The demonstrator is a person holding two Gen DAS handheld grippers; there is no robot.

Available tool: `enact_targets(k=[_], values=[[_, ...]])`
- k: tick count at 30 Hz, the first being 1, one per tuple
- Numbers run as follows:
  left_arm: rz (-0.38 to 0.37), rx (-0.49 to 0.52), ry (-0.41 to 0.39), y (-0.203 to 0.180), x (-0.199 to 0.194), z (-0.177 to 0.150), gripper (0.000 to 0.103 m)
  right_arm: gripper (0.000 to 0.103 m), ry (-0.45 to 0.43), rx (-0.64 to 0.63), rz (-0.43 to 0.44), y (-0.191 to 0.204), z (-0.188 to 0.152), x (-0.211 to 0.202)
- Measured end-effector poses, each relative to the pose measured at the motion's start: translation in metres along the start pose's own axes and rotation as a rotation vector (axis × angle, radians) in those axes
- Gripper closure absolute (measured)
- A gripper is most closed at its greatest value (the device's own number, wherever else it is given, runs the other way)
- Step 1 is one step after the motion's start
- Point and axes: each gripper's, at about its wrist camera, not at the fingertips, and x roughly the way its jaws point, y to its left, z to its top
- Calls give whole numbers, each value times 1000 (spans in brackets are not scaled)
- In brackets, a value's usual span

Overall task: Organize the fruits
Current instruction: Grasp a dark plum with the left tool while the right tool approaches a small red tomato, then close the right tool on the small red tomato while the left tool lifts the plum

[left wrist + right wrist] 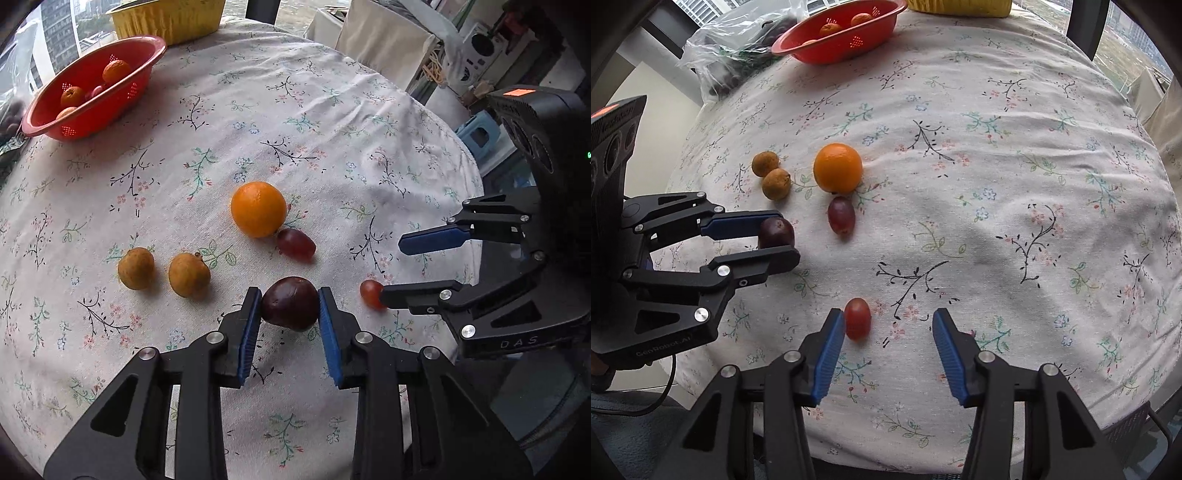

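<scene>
Between my left tongs [290,306] sits a dark purple round plum-like fruit [290,303], both blue pads pressed to its sides, low over the floral-cloth worktop [332,129]. I judge it light, smooth and a bit slippery, so gripping across its widest middle seems right, gently to avoid bruising. My right tongs [888,330] stand wide apart, the left pad touching a small red oval grape [857,323] lying on the cloth. It looks soft and prone to rolling or bursting, so I would close slowly on its short axis. Both tools reach nearly level, tips angled toward the cloth. A red perforated plastic basket [55,125] holding small oranges waits at the far edge.
</scene>
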Motion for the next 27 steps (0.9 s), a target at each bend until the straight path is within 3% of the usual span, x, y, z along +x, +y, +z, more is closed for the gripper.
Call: enact_targets(k=[6,13,20,24,27], values=[[-77,-143,-10,14,-11,-17,74,50,14,-17,3,9,4,10],[-43,-188,-23,24,-20,-30,74,54,25,-72,-34,23,6,18],[0,-189,-31,29,-27,-36,74,70,51,-162,-133,38,5,23],[7,-197,-31,31,-29,-40,74,84,57,-174,-143,44,5,24],[8,-205,-36,34,-30,-43,74,84,58,-135,-115,44,4,23]])
